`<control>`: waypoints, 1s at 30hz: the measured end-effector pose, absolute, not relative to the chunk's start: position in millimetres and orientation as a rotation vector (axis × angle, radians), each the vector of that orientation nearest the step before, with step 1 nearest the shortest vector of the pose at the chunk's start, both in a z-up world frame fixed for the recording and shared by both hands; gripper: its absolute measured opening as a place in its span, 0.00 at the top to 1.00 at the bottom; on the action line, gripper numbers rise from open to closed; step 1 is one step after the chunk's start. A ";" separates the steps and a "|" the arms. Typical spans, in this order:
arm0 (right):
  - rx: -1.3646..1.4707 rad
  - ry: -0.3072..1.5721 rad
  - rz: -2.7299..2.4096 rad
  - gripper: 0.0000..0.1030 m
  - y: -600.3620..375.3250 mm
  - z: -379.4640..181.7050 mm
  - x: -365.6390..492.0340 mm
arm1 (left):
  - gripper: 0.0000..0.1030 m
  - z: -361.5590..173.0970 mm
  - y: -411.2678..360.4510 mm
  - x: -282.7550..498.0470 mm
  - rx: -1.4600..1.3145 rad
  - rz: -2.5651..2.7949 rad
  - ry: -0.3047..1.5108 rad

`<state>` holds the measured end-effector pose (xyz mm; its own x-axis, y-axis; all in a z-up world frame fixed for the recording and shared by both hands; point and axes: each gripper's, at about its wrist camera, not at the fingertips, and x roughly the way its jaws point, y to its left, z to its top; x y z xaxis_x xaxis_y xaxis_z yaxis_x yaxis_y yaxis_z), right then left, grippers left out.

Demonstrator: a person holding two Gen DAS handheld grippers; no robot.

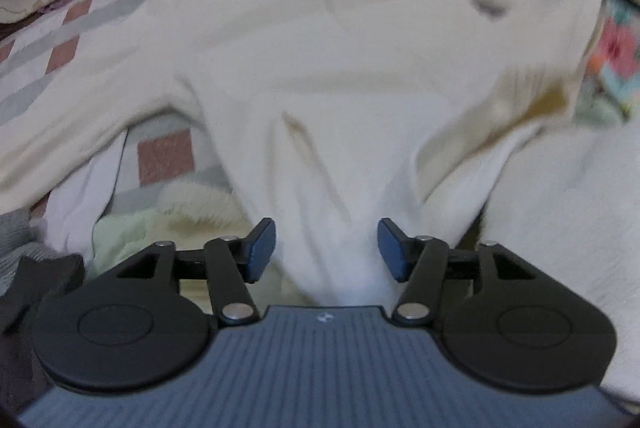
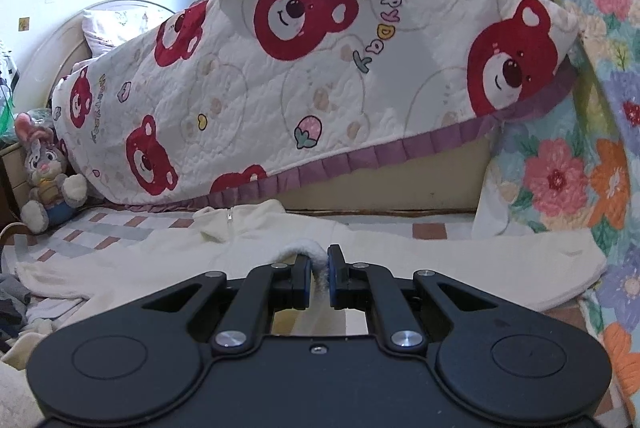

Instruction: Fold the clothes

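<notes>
A cream fleece zip jacket [image 2: 248, 248] lies spread on the checked bed cover, collar and zipper toward the bear quilt. My right gripper [image 2: 319, 278] is shut on a fold of the jacket's fleece edge, close to the camera. In the left wrist view the same cream jacket [image 1: 320, 68] fills the frame, blurred, with a fold of it lying between the wide-apart blue pads [image 1: 262, 250]. My left gripper [image 1: 326, 250] is open with jacket cloth in the gap, not clamped.
A bear-print quilt [image 2: 320, 68] is heaped behind the jacket. A floral quilt [image 2: 580, 168] hangs at the right. A plush rabbit [image 2: 44, 172] sits at the left. Other clothes, grey [image 1: 16, 240] and pale green [image 1: 120, 232], lie at the left.
</notes>
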<state>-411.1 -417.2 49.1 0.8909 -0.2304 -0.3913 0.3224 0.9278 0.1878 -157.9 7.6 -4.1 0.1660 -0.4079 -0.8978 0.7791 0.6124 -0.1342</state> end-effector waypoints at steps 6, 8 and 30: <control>0.247 0.375 -0.275 0.90 -413.7 48.8 -409.7 | 0.33 0.8 -20.8 -175.9 0.415 -0.982 1.106; 0.236 0.373 -0.276 0.90 -413.0 51.0 -409.5 | 0.33 -10.2 -31.7 -184.8 0.534 -0.954 1.088; 0.267 0.552 -0.382 0.86 -441.5 2.4 -409.6 | 0.78 -10.7 -4.7 -182.7 0.681 -0.717 0.844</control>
<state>-409.6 -441.5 2.4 0.7843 -0.2794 -0.5540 0.4206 0.8958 0.1437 -182.7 -4.7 -10.8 0.4684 -0.2819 -0.8373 0.7805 0.5762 0.2426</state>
